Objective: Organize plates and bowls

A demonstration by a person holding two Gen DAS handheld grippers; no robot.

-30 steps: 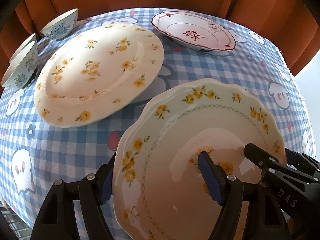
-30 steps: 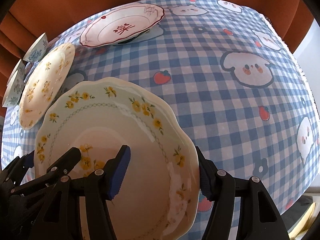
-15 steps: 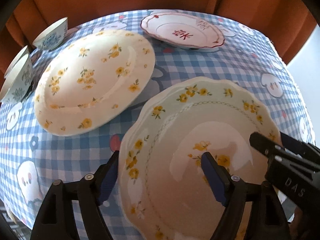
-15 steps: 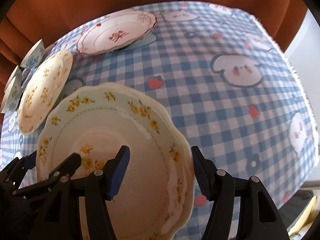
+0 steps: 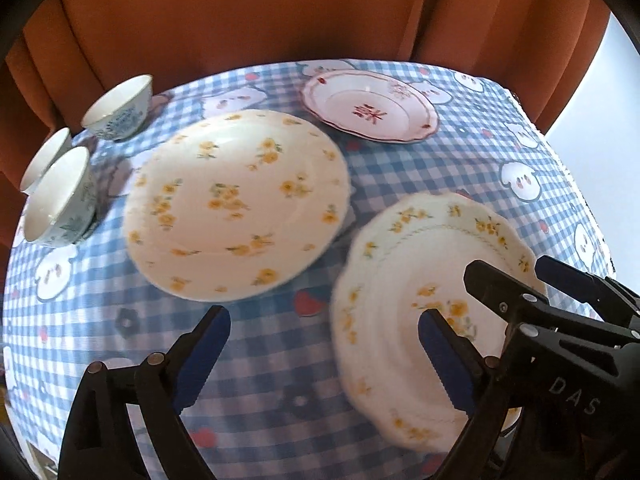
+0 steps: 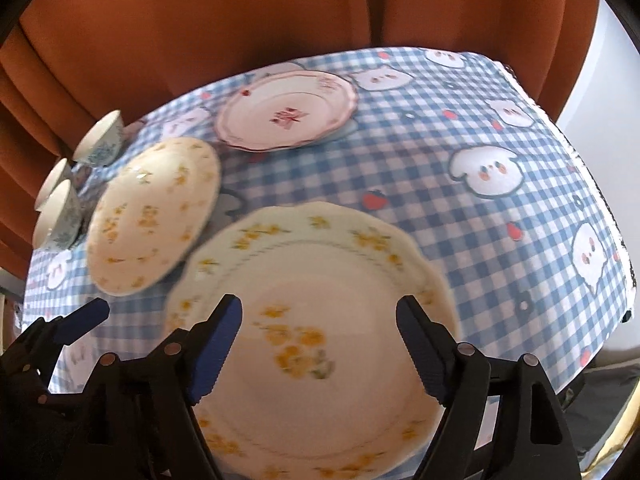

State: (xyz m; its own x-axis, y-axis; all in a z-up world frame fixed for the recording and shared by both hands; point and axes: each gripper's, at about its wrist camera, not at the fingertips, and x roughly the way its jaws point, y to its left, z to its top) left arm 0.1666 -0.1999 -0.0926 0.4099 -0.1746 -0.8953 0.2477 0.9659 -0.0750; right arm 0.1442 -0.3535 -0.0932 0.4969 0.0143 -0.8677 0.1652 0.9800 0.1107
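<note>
A scalloped plate (image 6: 320, 280) with yellow flowers lies on the checked tablecloth near the front. My right gripper (image 6: 320, 348) hovers over it, jaws opening, pads clear of the plate. My left gripper (image 5: 324, 356) hangs over the scalloped plate's (image 5: 424, 264) left rim, jaws opening wide and touching nothing. Left of it lies a round plate with yellow flowers (image 5: 236, 208), and a red-rimmed plate (image 5: 368, 108) sits at the back. Three white bowls stand at the far left: one behind (image 5: 120, 108), two close together (image 5: 60, 196). The picture is blurred by motion.
Orange curtains hang close behind the blue checked tablecloth (image 6: 500, 240). The table's right edge (image 6: 616, 240) drops off beside a pale wall. The right gripper's black fingers (image 5: 520, 292) show in the left wrist view over the scalloped plate's right side.
Both grippers have risen and drawn back from the scalloped plate's rims, and their jaws stand wider. The plate stays on the cloth. More of the table and curtain is in view.
</note>
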